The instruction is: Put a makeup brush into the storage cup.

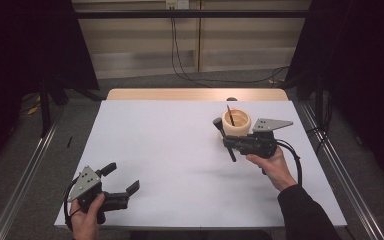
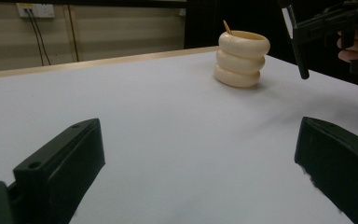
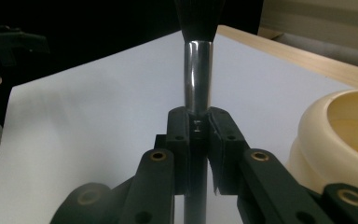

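The slim makeup brush with a black handle and shiny metal ferrule [image 3: 198, 74] is clamped in the right gripper [image 1: 228, 142], whose fingers [image 3: 179, 135] are clenched on the handle just below the ferrule. It hangs just beside the cream, ribbed, ring-stacked ceramic holder [image 1: 236, 123], on the holder's left side in the high view, and above the bench [image 1: 170, 150]. Its long axis runs nearly upright with a small tilt: the dark bristle head [image 1: 217, 121] points up and toward the holder's rim, while the handle end [image 1: 232, 157] points down toward the bench (so the head must still travel sideways to come over the opening). Inside the holder a thin stick-like tool [image 1: 230, 114] already leans. The right hand is the nearer one to the holder. The left gripper [image 1: 122, 186] is well apart from the holder, at the near left corner of the bench, with its fingers [image 2: 60, 163] released and nothing between them.
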The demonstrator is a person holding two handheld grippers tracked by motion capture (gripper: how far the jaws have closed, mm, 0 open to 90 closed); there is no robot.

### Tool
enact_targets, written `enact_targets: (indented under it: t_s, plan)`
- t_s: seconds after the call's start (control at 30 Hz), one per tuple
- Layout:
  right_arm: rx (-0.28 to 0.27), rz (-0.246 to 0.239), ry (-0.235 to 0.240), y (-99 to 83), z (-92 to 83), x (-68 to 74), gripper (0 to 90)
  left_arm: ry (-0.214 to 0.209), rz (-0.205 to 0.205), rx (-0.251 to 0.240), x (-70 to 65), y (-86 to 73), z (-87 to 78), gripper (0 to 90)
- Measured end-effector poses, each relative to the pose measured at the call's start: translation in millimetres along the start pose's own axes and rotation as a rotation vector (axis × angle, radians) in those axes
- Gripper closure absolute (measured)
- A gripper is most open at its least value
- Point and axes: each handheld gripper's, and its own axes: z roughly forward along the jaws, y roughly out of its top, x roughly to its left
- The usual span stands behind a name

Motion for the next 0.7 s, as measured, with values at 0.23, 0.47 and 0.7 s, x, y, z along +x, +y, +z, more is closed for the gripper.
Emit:
enact_targets:
  t_s: [0.23,0.47,0.7]
  plan:
    - [-0.060,0.014,-0.019,1.8,-2.0,-0.1,79.1,-0.001,-0.002,-0.001,0.1,-0.1,0.2,1.4]
    - [-0.096,0.016,-0.054,6.1,-3.9,-2.8,79.1,-0.003,-0.005,-0.002,0.0,-0.2,0.5,1.4]
    - [-0.109,0.016,-0.093,10.1,-8.0,-9.1,79.1,-0.004,-0.004,-0.001,-0.1,-0.2,0.6,1.4]
